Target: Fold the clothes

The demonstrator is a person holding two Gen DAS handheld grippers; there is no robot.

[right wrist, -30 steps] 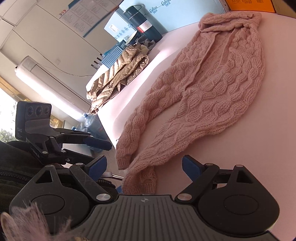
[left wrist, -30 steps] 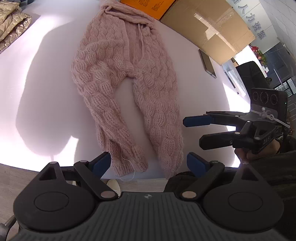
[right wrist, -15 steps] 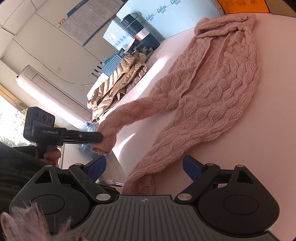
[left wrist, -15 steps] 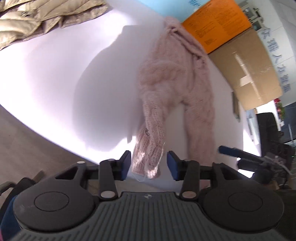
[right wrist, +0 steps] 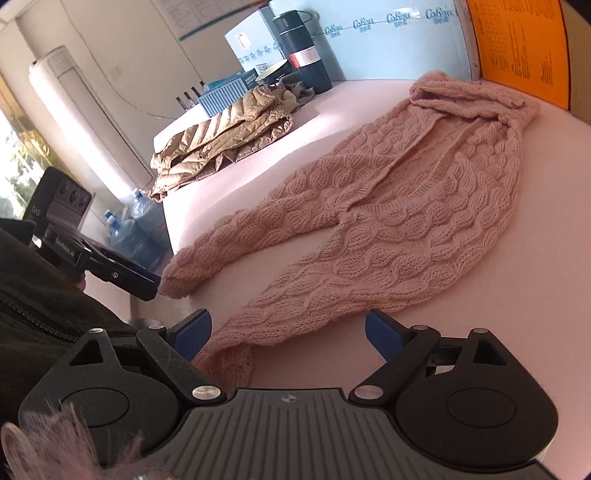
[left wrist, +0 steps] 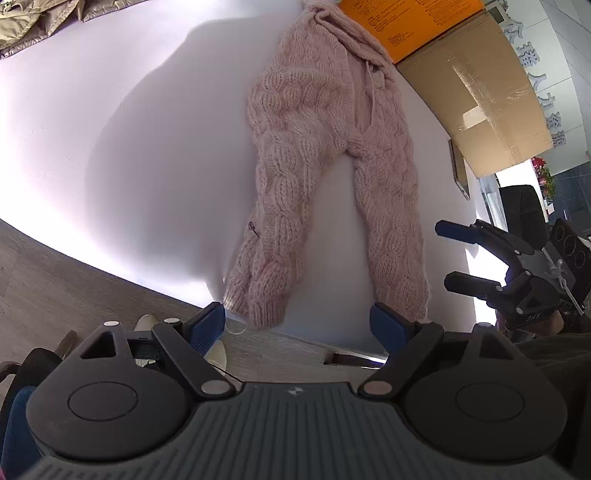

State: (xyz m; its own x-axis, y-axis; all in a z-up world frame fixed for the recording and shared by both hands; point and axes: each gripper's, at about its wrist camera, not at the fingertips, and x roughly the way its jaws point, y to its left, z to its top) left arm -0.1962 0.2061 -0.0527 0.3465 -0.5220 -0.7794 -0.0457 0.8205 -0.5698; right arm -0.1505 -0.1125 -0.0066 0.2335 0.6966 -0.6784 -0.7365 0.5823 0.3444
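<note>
Pink cable-knit trousers (left wrist: 325,155) lie flat on the white table (left wrist: 129,147), waist at the far end and both leg cuffs at the near edge. They also show in the right wrist view (right wrist: 406,206). My left gripper (left wrist: 297,325) is open and empty, just off the table edge in front of the left cuff (left wrist: 255,295). My right gripper (right wrist: 288,332) is open and empty, with its left finger beside the right cuff (right wrist: 229,354). The right gripper shows at the right in the left wrist view (left wrist: 461,258).
A folded tan puffer jacket (right wrist: 221,136) lies at the table's far left. An orange box (left wrist: 406,26) and a cardboard box (left wrist: 480,99) stand behind the waist. A dark flask (right wrist: 303,51) and blue-white boxes stand at the back. A phone (left wrist: 458,170) lies on the right.
My left gripper took hold of the left cuff, pulled that leg out to the left, then let it go and opened. The leg now lies straighter. The right gripper stayed open.
</note>
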